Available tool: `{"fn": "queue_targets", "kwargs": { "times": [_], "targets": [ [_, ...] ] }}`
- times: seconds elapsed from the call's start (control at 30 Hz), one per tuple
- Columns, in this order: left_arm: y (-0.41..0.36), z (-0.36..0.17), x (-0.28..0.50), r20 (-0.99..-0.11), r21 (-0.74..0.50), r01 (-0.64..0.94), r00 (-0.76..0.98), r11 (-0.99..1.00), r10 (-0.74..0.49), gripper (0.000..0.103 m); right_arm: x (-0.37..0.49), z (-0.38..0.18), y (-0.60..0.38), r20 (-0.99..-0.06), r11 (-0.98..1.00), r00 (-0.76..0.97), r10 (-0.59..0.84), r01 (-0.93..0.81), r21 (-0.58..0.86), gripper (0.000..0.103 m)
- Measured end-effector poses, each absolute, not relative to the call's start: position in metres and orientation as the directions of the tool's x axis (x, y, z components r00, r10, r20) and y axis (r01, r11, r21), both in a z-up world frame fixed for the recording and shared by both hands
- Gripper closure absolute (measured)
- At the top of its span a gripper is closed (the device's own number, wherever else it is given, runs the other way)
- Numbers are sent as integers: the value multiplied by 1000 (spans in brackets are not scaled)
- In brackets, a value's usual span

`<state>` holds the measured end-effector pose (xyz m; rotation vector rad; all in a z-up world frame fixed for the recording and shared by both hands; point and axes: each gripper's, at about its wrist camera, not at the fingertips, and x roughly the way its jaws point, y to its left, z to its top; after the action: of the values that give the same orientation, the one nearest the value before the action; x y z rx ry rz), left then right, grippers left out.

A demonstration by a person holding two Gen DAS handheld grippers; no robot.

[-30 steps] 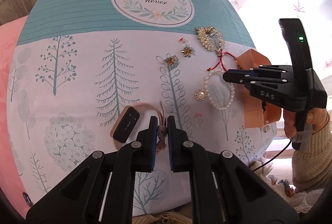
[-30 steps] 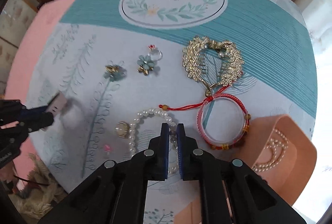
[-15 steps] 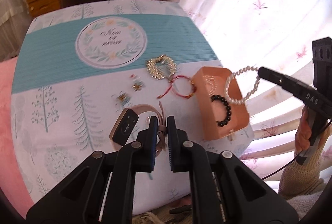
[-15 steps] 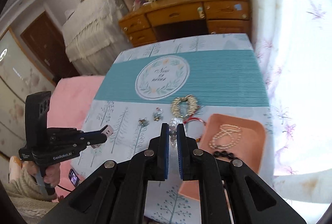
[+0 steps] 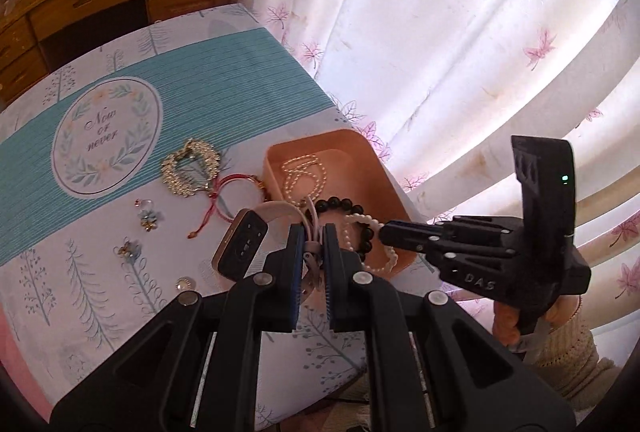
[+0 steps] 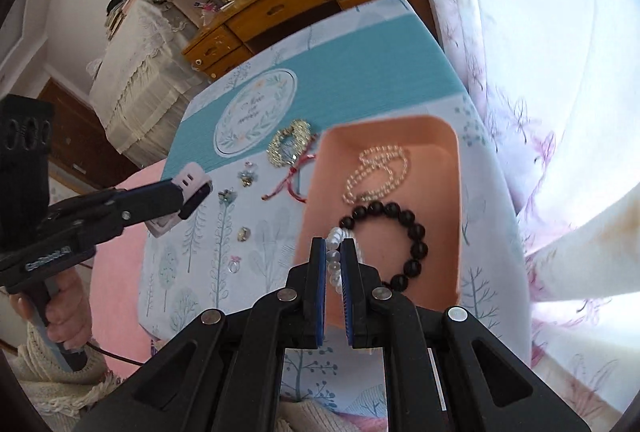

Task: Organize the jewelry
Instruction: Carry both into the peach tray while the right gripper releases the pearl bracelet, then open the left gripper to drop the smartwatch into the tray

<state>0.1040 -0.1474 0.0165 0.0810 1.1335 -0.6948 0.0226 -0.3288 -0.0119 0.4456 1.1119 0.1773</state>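
My left gripper point(image 5: 312, 232) is shut on the strap of a pink smartwatch point(image 5: 240, 250) and holds it in the air beside the orange tray point(image 5: 352, 142); the watch also shows in the right wrist view point(image 6: 188, 188). My right gripper point(image 6: 334, 246) is shut on a pearl bracelet point(image 6: 334, 256) over the near end of the tray point(image 6: 452, 232); in the left wrist view the bracelet point(image 5: 362, 222) hangs from it. In the tray lie a pearl necklace point(image 6: 378, 170) and a black bead bracelet point(image 6: 404, 228).
On the tablecloth lie a gold comb point(image 5: 191, 172), a red string bangle point(image 5: 228, 200), two flower earrings point(image 5: 148, 220), a pearl brooch point(image 5: 184, 284) and a ring point(image 6: 234, 264). Curtains point(image 5: 460, 32) hang to the right. A wooden dresser point(image 6: 304, 4) stands behind the table.
Both grippers have risen from the table. The right one picked up the pearl bracelet and carried it over the tray. The left one lifted the watch toward the tray.
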Motion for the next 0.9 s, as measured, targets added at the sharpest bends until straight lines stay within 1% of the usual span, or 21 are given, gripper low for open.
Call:
{"fn": "queue_targets", "kwargs": {
  "times": [0.07,0.17,0.23,0.3,0.33,0.37,0.4,0.57,0.73,0.83,0.87,0.9],
  "targets": [
    [-164,14,103,-855,-276,564,226,779,-466,96,23,-31,-333,-838,896,423,344,121,428,96],
    [-185,10,105,-861,-271,579,212,769,-463,96,23,-53,-337,-882,919,397,255,186,349,96],
    [-197,6,111,-864,-261,581,215,771,-455,96,21,-61,-341,-890,922,394,227,209,327,93],
    [-210,1,117,-867,-264,581,206,770,-453,96,19,-65,-343,-895,922,395,206,228,313,80],
    [-215,-2,121,-869,-265,582,201,769,-452,96,15,-64,-345,-887,917,412,211,231,325,77],
    [-223,-5,125,-871,-266,585,196,767,-451,96,12,-63,-346,-881,914,424,212,233,332,68],
    [-231,-8,128,-872,-267,588,190,764,-451,96,8,-60,-346,-876,914,436,205,235,331,66],
    [-269,-29,144,-890,-226,601,193,766,-414,96,-6,-46,-342,-855,926,481,192,201,321,66],
    [-298,-64,160,-930,-122,597,211,793,-302,96,-23,-29,-338,-840,924,499,213,176,339,66],
    [-303,-79,165,-937,-95,589,218,802,-272,96,-29,-25,-336,-836,925,504,218,167,342,66],
    [-304,-82,165,-940,-88,590,218,803,-264,95,-30,-25,-336,-834,925,505,221,164,344,66],
    [-305,-86,165,-943,-90,589,209,803,-259,91,-30,-25,-335,-835,925,505,221,163,344,66]
  ]
}}
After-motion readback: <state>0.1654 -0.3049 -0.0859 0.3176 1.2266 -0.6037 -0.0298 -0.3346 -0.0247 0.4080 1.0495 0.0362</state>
